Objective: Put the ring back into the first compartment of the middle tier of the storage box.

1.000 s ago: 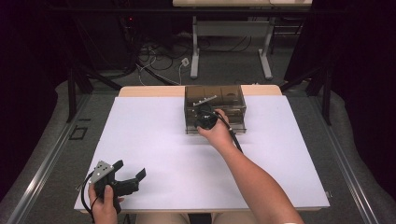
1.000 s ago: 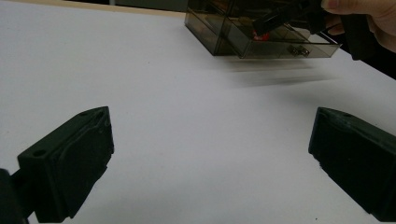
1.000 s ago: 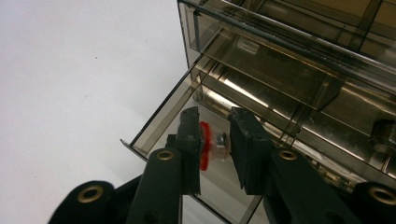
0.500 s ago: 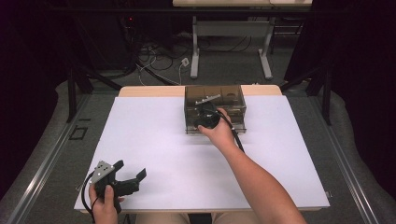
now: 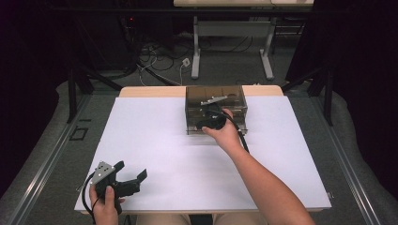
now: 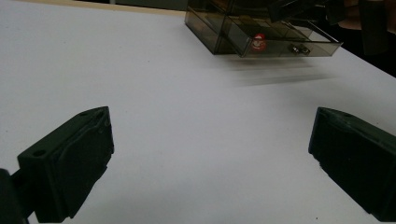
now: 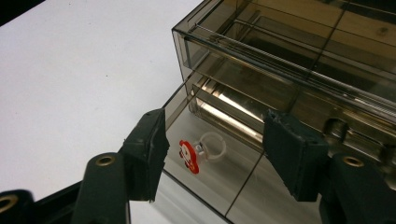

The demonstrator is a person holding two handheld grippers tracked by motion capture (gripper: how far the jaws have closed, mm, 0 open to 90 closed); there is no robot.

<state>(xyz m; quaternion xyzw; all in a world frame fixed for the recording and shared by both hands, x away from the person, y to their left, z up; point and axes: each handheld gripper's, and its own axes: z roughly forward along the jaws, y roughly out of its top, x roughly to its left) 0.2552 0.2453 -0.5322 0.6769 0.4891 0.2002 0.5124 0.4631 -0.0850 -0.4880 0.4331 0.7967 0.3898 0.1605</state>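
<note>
A smoky clear drawer box stands at the far middle of the white table. Its bottom drawer is pulled out. A small red and white toy ring lies in the drawer, and it appears as a red ring from the left gripper view. My right gripper is at the box's front, open, its jaws hanging over the drawer on either side of the ring without touching it. My left gripper rests near the table's front left corner, open with nothing between its jaws.
The white table top stretches between the two grippers. A small metal piece lies in the drawer to the right of the ring. A desk frame and cables lie on the floor beyond the table.
My right gripper has shifted slightly toward the near side at the box's front. The left gripper has stayed still.
</note>
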